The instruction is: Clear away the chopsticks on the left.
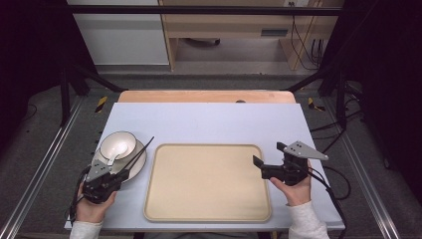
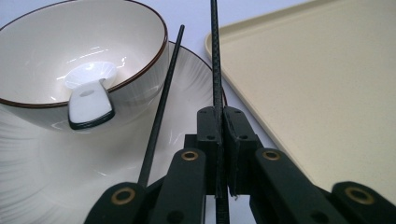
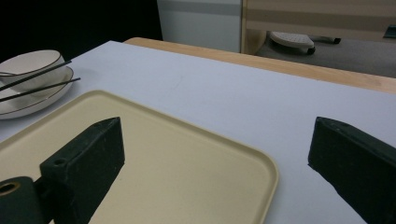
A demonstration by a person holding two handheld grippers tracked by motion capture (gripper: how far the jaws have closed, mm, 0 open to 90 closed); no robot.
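Across most of the white table [image 1: 209, 119] the surface is bare, with open room behind the beige tray [image 1: 208, 181], which sits near the front edge between both hands. Tray's got nothing in it. Off its left rim sits a white plate [image 1: 138, 160] with a brown-rimmed bowl [image 1: 118, 143] on top, and a white spoon [image 1: 113, 154] lies in the bowl. The left gripper [image 2: 219, 140] is clenched on one black chopstick [image 2: 215, 51]; a second chopstick [image 2: 161, 107] runs alongside over the plate. The right gripper [image 1: 259, 163] hovers at the tray's right edge, jaws spread wide, holding nothing.
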